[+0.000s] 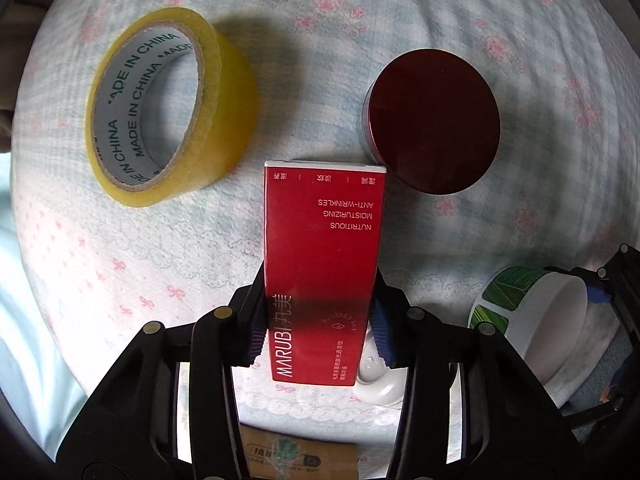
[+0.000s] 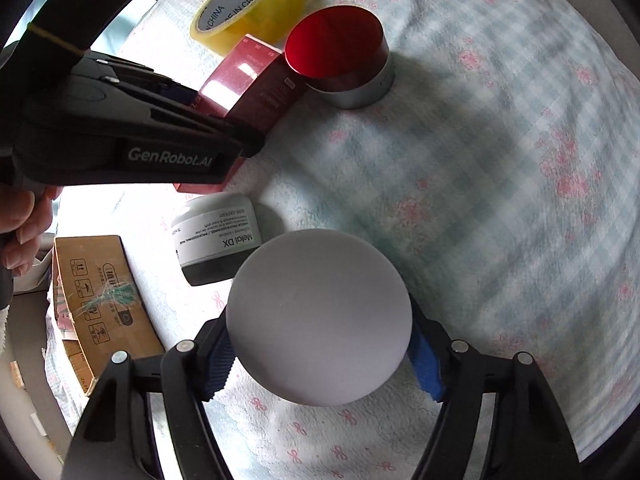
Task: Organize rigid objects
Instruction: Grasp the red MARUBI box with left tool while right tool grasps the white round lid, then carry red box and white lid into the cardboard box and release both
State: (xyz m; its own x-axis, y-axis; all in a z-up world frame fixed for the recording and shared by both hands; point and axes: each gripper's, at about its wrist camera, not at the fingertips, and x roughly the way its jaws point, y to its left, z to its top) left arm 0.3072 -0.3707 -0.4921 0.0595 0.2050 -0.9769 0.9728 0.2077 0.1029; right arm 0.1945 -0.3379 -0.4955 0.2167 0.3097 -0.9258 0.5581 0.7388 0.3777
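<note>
Over on the floral quilted cloth [image 1: 440,20], lining up: left gripper [image 1: 318,332] clamped on tall red cardboard box [image 1: 322,264], between yellow tape roll [image 1: 168,108] and red-lidded round tin [image 1: 434,120]; right gripper [image 2: 320,354] squeezing white-bottomed round tub [image 2: 318,316], probably next in row.

Glossy red carton [image 1: 322,272], matt grey lid [image 2: 319,318]

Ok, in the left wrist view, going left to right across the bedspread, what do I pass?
Yellow tape roll → red Marubi box held in the left gripper's jaws → red-lidded jar → white container with green label at the right edge.
</note>
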